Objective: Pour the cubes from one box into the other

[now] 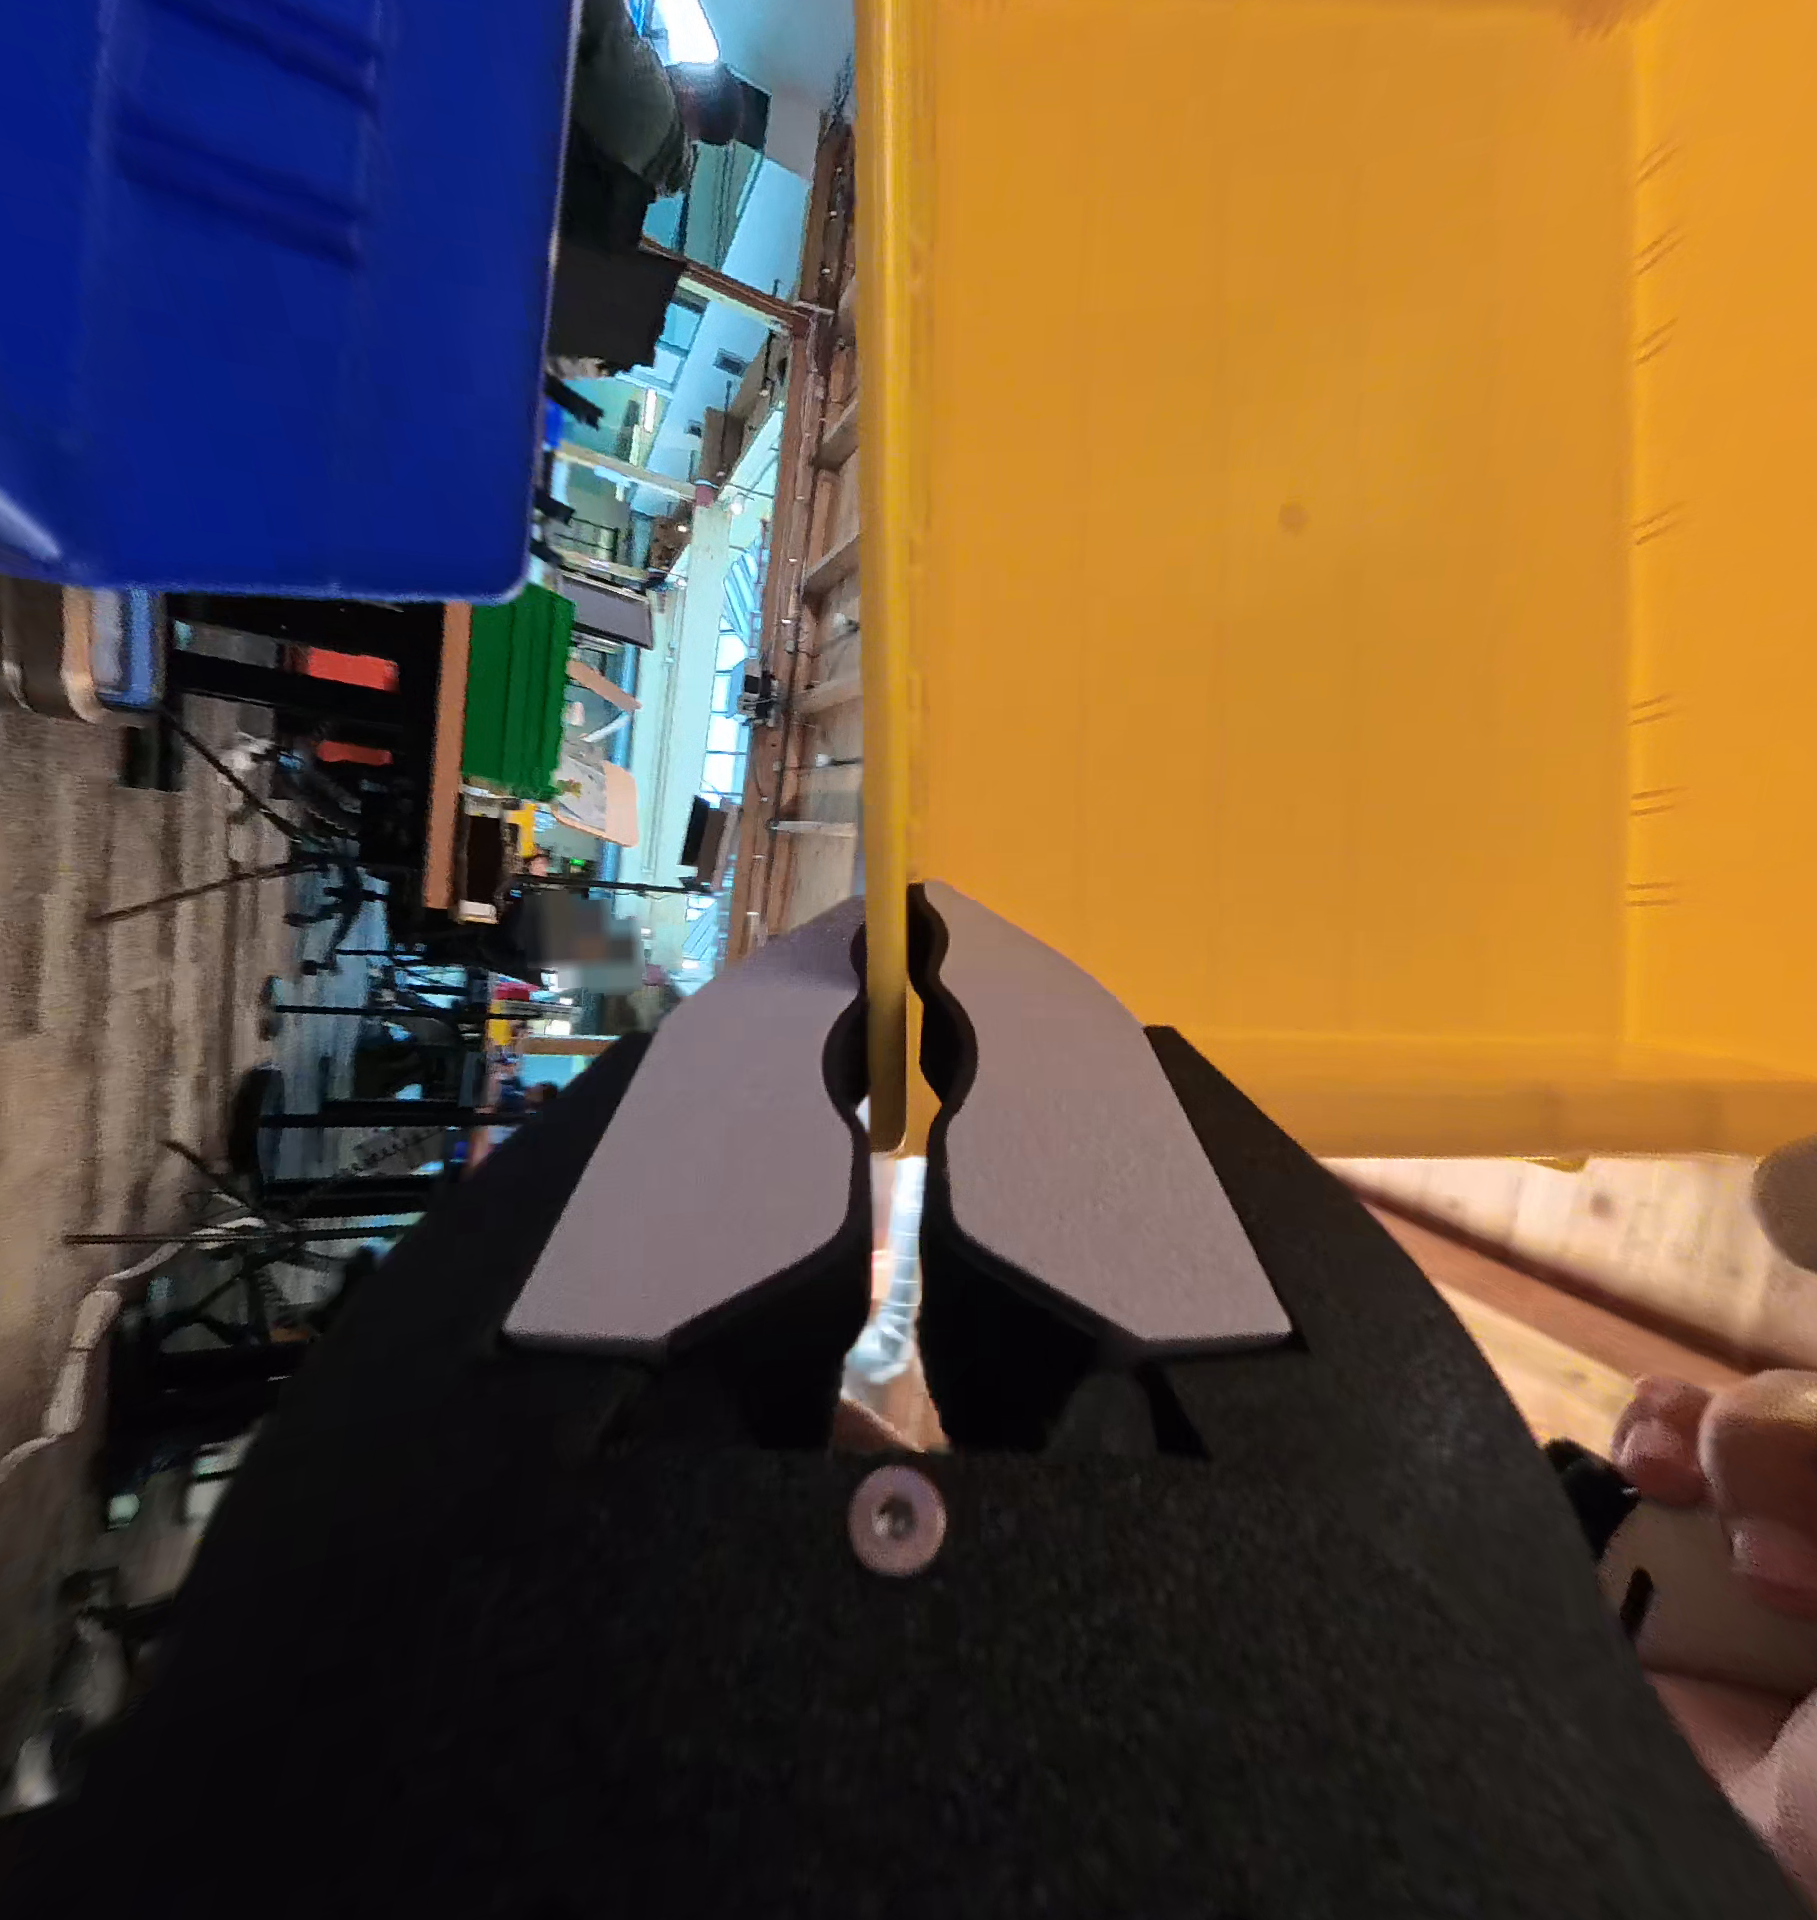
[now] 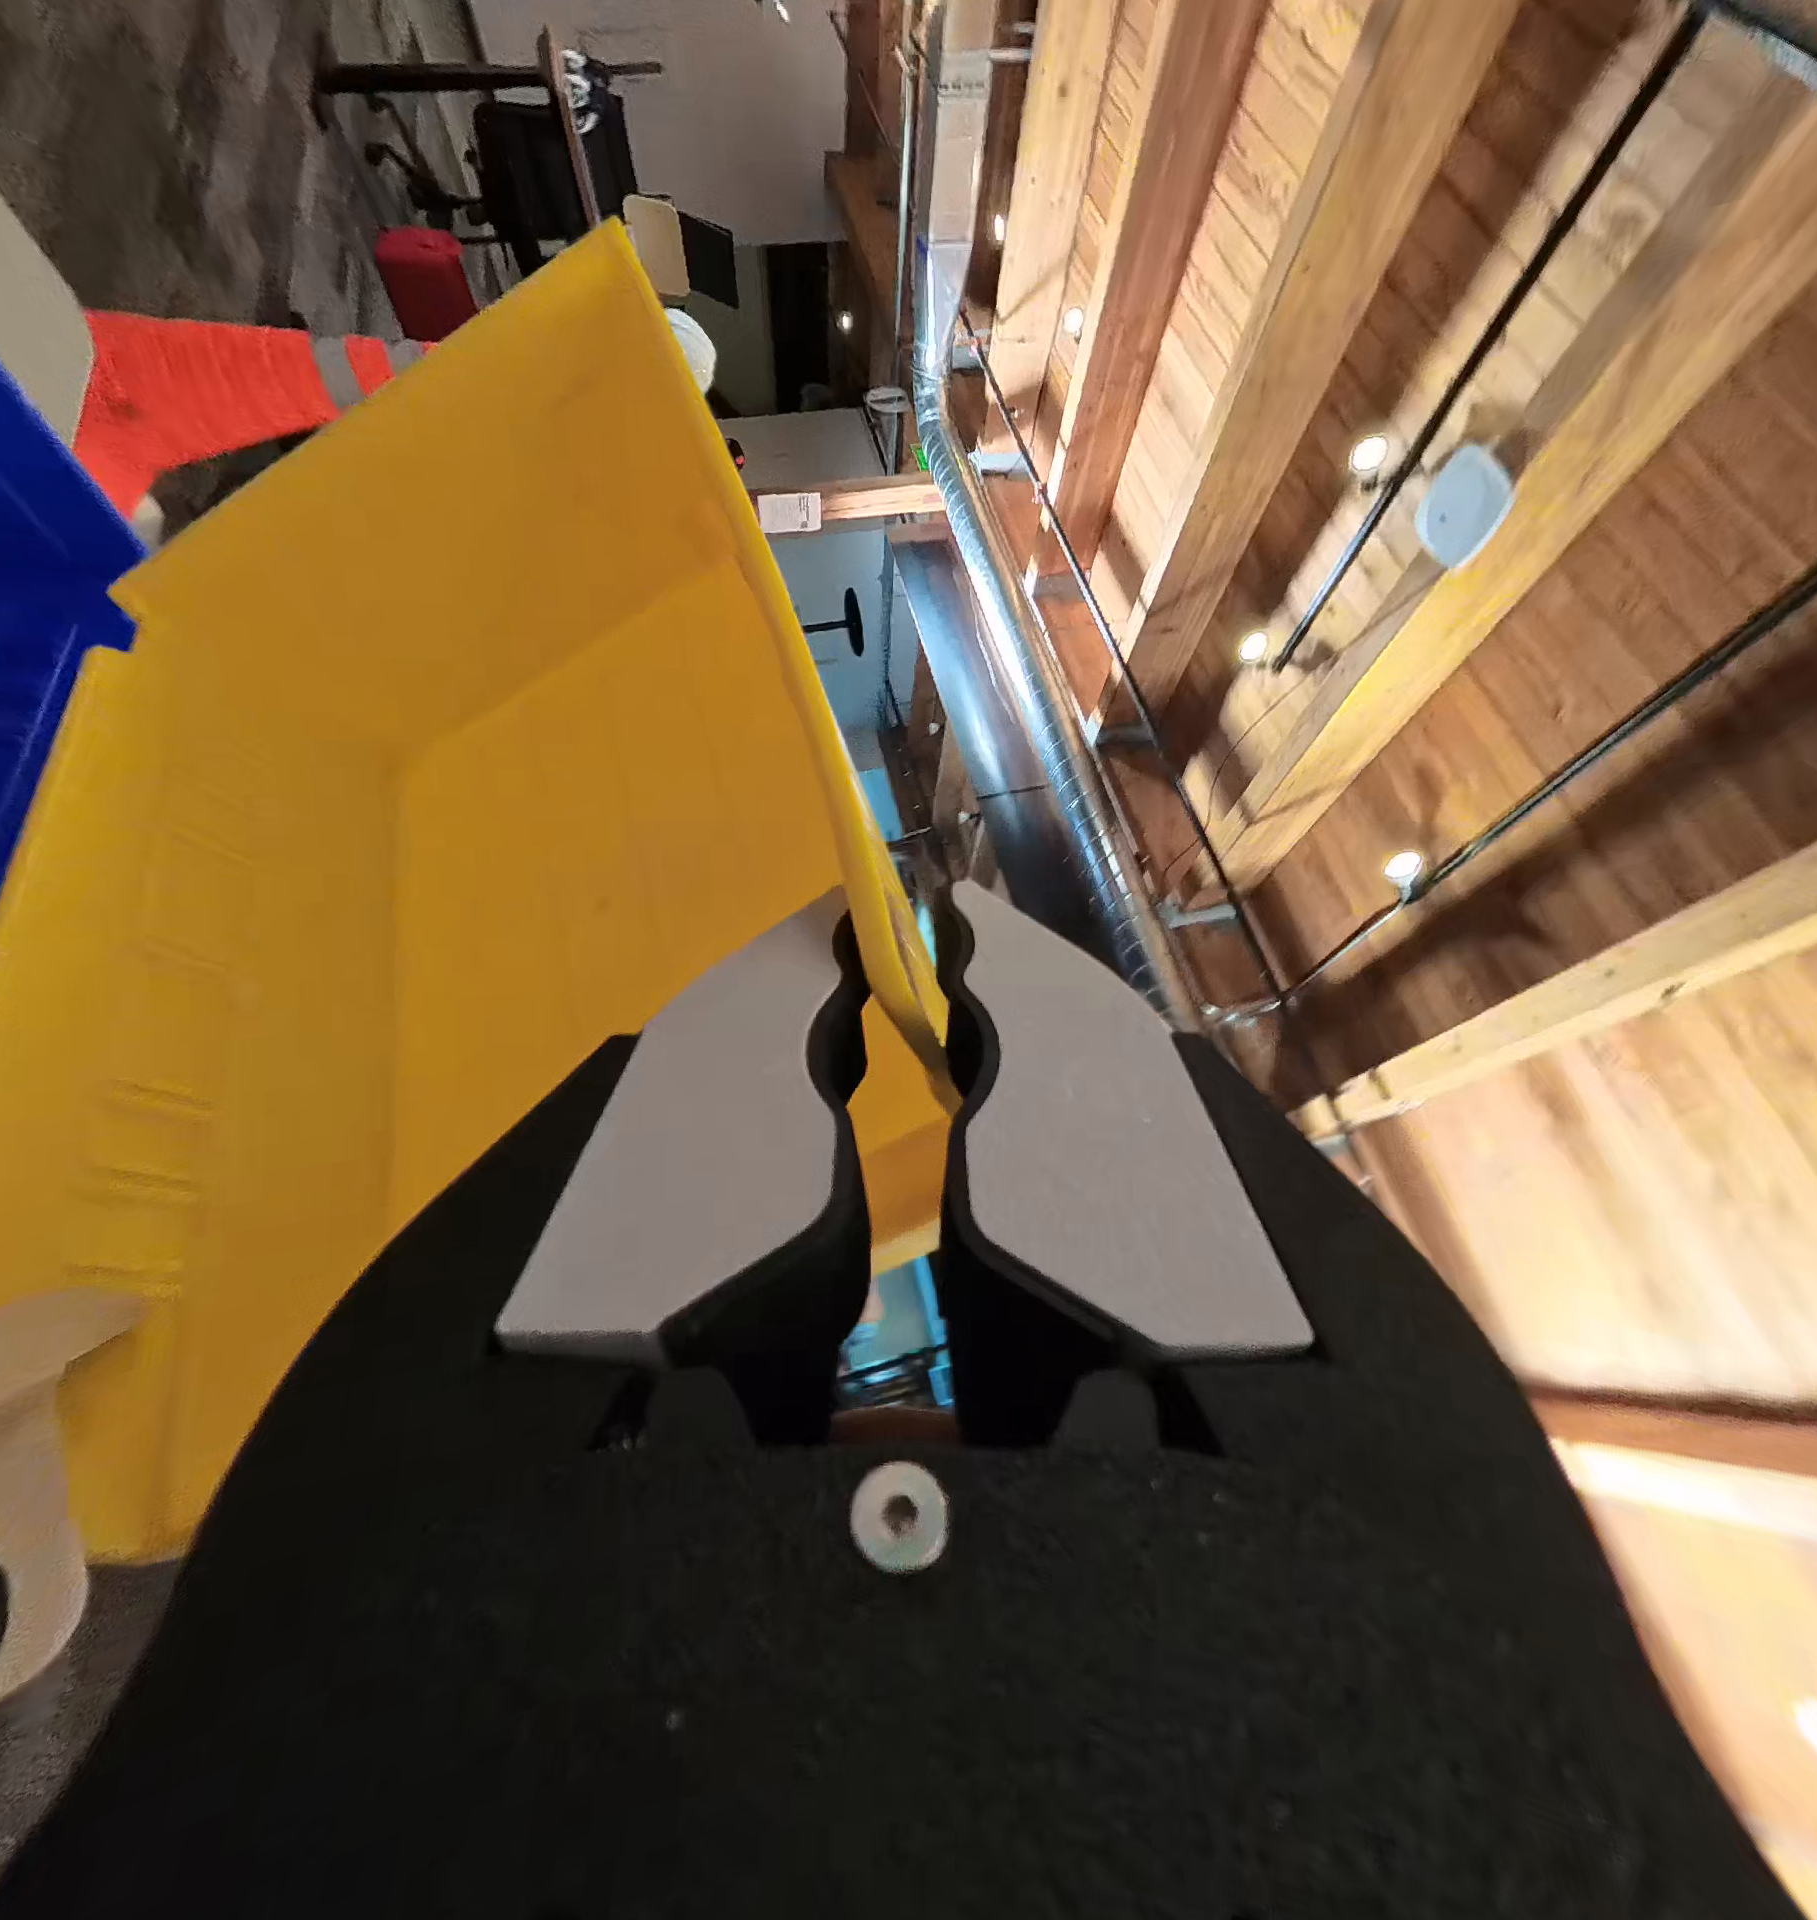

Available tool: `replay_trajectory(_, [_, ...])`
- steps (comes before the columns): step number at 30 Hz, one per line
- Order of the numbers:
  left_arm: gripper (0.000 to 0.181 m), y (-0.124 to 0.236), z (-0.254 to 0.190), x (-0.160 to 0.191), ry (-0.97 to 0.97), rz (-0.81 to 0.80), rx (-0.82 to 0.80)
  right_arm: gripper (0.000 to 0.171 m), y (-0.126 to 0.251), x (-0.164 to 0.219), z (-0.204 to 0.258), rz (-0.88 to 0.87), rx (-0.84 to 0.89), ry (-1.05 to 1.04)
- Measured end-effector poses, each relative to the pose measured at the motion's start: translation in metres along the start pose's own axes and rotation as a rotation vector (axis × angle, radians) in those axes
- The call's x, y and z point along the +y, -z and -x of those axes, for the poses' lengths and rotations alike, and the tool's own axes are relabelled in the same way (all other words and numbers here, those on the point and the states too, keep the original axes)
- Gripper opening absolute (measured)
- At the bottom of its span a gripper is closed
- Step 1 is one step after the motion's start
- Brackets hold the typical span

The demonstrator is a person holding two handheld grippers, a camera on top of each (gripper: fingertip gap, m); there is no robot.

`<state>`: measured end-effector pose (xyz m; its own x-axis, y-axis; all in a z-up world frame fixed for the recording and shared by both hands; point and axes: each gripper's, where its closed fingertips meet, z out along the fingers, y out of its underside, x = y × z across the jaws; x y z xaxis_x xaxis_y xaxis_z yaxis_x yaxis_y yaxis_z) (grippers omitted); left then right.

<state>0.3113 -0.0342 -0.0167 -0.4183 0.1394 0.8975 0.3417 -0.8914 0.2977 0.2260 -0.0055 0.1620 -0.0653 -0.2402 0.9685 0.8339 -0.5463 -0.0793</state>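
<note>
My left gripper [image 1: 888,1023] is shut on the rim of a yellow box [image 1: 1268,540], which fills the upper right of the left wrist view with its inside facing me. No cubes show in it. My right gripper [image 2: 904,997] is shut on another edge of the same yellow box [image 2: 395,831], which is tipped steeply on its side in the right wrist view. A blue box [image 1: 239,281] is at the upper left in the left wrist view, and its corner shows at the left edge of the right wrist view [image 2: 10,644]. Its inside is hidden.
Both views are rolled sideways. A wooden beamed ceiling [image 2: 1403,520] with lamps and a metal duct [image 2: 1029,675] fills the right. A room with tripods, tables and a green bin [image 1: 514,691] lies behind. A person's hand [image 1: 1756,1507] is at the lower right.
</note>
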Motion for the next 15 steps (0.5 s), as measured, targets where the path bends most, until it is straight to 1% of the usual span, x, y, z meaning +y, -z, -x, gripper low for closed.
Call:
replay_trajectory(3, [0.003,0.016,-0.018,-0.005,-0.209,-0.006,-0.067,0.01,0.016,0.017,-0.028,0.018,0.043,-0.192])
replay_trajectory(5, [0.003,0.034,-0.035,-0.013,-0.389,-0.029,-0.133,0.01,0.031,0.031,-0.044,0.019,0.061,-0.38])
replay_trajectory(7, [0.003,0.059,-0.058,-0.031,-0.594,-0.068,-0.2,0.009,0.044,0.043,-0.051,0.008,0.052,-0.596])
replay_trajectory(8, [0.003,0.074,-0.072,-0.047,-0.693,-0.107,-0.235,0.007,0.049,0.043,-0.048,-0.009,0.023,-0.705])
replay_trajectory(9, [0.003,0.091,-0.088,-0.066,-0.795,-0.156,-0.274,0.006,0.053,0.039,-0.041,-0.04,-0.014,-0.81])
replay_trajectory(11, [0.003,0.13,-0.127,-0.108,-1.002,-0.278,-0.355,0.003,0.061,0.014,-0.021,-0.118,-0.081,-0.997])
replay_trajectory(13, [0.003,0.174,-0.163,-0.147,-1.178,-0.365,-0.463,0.002,0.07,-0.023,0.003,-0.158,-0.141,-1.115])
replay_trajectory(15, [0.003,0.22,-0.19,-0.181,-1.3,-0.417,-0.56,0.002,0.08,-0.068,0.024,-0.196,-0.21,-1.263])
